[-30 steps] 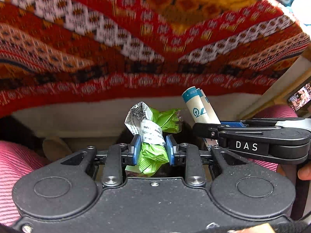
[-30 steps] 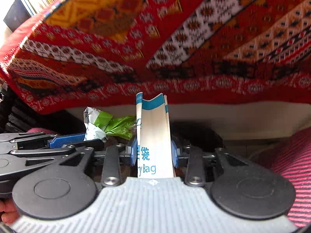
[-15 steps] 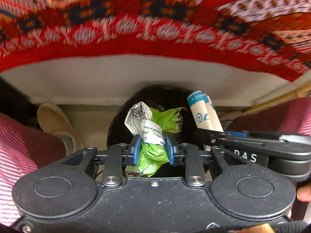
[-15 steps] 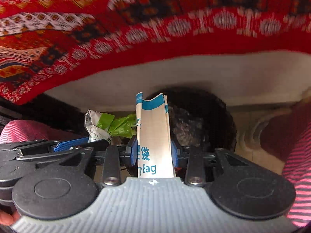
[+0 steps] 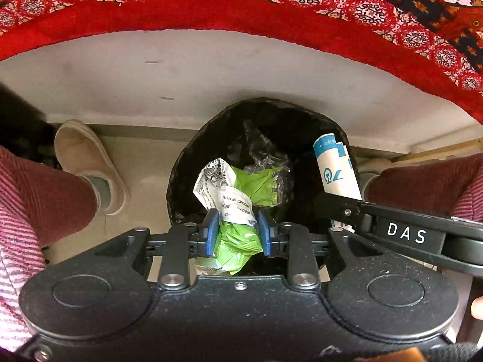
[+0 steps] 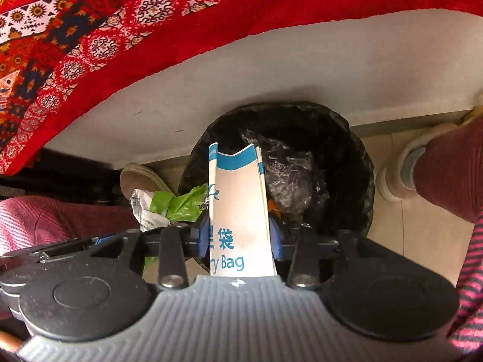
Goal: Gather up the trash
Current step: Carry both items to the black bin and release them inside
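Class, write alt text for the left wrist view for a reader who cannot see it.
The left tool is shut on a crumpled green wrapper above a black-lined trash bin on the floor. To its right, the right tool holds a white-and-blue paper bag over the same bin, beneath a red patterned tablecloth.

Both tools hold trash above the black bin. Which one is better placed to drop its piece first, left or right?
Right, probably. The right tool holds the white and blue paper bag over the middle of the bin. The left tool holds the green wrapper nearer the bin's near rim.
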The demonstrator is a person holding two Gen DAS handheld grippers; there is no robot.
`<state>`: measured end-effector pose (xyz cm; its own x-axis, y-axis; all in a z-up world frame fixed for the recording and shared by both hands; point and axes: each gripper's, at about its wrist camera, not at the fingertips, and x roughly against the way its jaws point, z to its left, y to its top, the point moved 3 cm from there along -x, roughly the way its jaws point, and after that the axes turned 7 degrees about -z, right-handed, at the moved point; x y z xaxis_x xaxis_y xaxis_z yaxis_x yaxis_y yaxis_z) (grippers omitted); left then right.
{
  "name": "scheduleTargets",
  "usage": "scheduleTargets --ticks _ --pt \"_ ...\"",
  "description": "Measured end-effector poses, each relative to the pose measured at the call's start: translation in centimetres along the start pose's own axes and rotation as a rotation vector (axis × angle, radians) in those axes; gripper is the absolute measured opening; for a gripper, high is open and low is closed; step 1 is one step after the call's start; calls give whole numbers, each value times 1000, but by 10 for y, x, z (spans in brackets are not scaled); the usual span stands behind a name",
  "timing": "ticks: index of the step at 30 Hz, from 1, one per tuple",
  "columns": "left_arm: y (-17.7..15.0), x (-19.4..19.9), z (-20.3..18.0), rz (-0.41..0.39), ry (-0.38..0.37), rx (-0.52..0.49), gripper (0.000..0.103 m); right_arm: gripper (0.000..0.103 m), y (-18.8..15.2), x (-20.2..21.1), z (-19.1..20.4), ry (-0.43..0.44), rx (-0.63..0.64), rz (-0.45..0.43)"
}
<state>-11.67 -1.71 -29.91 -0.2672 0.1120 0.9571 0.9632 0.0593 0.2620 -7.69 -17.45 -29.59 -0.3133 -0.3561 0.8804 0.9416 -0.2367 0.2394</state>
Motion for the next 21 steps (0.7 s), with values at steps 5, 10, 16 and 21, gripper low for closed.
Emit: scheduleTargets --ticks 5,10,16,21 --pt "4 -3 5 -3 -1 6 27 56 -1 0 0 5 -3 -21" --pt "7 -3 6 0 30 21 44 66 1 0 -5 -6 -33 -31" --pt "8 1 9 -12 34 19 48 73 4 2 -6 0 -49 -52" --pt "10 17 3 -45 32 -6 49 74 5 7 -4 9 -39 -73"
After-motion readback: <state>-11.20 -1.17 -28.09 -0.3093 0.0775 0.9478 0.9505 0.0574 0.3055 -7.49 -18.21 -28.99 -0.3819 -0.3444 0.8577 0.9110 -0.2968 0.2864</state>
